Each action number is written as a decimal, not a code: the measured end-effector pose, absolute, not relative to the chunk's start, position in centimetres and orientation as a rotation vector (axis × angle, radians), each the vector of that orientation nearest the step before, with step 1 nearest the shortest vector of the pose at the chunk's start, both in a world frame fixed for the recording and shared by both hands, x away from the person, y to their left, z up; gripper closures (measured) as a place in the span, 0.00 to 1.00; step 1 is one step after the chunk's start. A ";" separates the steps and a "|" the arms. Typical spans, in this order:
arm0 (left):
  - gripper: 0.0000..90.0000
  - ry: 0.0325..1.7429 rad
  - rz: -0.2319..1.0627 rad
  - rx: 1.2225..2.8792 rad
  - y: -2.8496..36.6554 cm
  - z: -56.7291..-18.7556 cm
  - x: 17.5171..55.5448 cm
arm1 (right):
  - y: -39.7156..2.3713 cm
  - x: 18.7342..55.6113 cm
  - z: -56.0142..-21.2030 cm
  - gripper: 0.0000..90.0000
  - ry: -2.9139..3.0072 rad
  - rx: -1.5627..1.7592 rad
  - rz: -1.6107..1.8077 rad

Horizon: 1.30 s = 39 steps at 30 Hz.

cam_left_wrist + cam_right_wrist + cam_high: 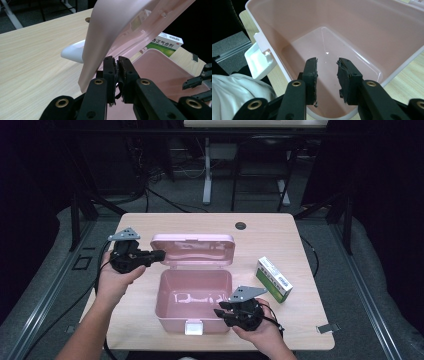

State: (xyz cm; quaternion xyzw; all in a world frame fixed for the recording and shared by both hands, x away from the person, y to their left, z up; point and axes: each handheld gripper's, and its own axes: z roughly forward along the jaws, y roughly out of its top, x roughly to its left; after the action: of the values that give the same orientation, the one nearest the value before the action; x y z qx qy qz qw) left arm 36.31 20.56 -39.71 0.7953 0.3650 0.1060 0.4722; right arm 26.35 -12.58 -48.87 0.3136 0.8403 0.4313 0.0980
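At the pink box's raised lid, the left gripper pinches its edge; over the one box's near corner, the right gripper gapes empty; one green carton lies beside.

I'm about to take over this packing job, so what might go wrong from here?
1. The left claw pinches only the lid's side edge; if it slips, the lid may fall shut.
2. The right claw sits open at the pink box's front rim, right under that lid, and might get struck.
3. The green-and-white carton lies near the table's right side; a clumsy grab may push it off.
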 end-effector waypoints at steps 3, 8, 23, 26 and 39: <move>0.94 0.902 0.261 1.949 20.5 -39.8 36.5 | -12.6 26.3 -48.9 0.76 2.486 0.928 1.277; 0.93 0.911 0.268 1.956 20.4 -40.0 36.8 | -12.6 26.3 -48.9 0.76 2.485 0.927 1.279; 0.92 0.952 0.292 1.977 20.5 -40.7 37.3 | -12.6 26.3 -48.9 0.76 2.483 0.927 1.283; 0.91 0.958 0.298 1.976 20.4 -40.8 37.4 | -12.6 26.3 -48.9 0.76 2.481 0.928 1.285; 0.86 0.992 0.271 1.997 20.7 -42.9 37.7 | -12.6 26.3 -49.0 0.76 2.476 0.925 1.286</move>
State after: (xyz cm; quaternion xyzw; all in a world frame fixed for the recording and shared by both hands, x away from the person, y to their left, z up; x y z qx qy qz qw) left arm 37.74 20.68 -42.90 0.8014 0.3980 0.1090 0.4331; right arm 26.31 -12.63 -48.95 0.3132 0.8381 0.4352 0.1007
